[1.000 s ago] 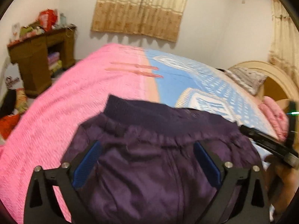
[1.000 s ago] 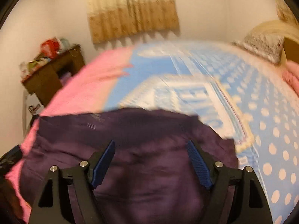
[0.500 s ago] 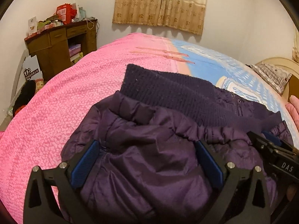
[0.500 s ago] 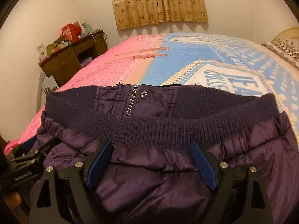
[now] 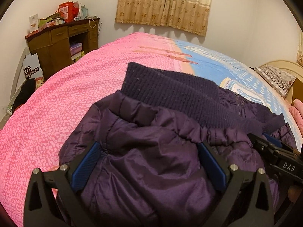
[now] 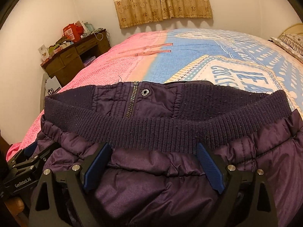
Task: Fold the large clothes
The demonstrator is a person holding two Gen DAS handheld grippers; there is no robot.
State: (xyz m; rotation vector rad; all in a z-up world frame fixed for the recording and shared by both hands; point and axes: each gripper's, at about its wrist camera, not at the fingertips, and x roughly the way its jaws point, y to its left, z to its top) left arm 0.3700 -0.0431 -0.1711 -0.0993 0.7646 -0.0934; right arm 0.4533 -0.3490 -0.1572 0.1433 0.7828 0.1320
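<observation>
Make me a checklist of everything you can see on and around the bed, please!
Surface: bed with a pink and blue cover.
Job's things: purple jacket lying on the bed, ribbed hem and zipper showing.
Clutter: pink bundle at the bed's edge.
Grippers: left gripper and right gripper, jaws wide, jacket between them; the right jaws have just been opening.
Cables: white cord on the desk.
Surroundings: wooden desk piled with things, curtains, pillow.

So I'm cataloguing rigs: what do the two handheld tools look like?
Both tools, left and right, have black angular frames with silver screws and two blue ribbed pads. White lettering reads "GenRobot.AI" on the left, "DAS" on the right.
</observation>
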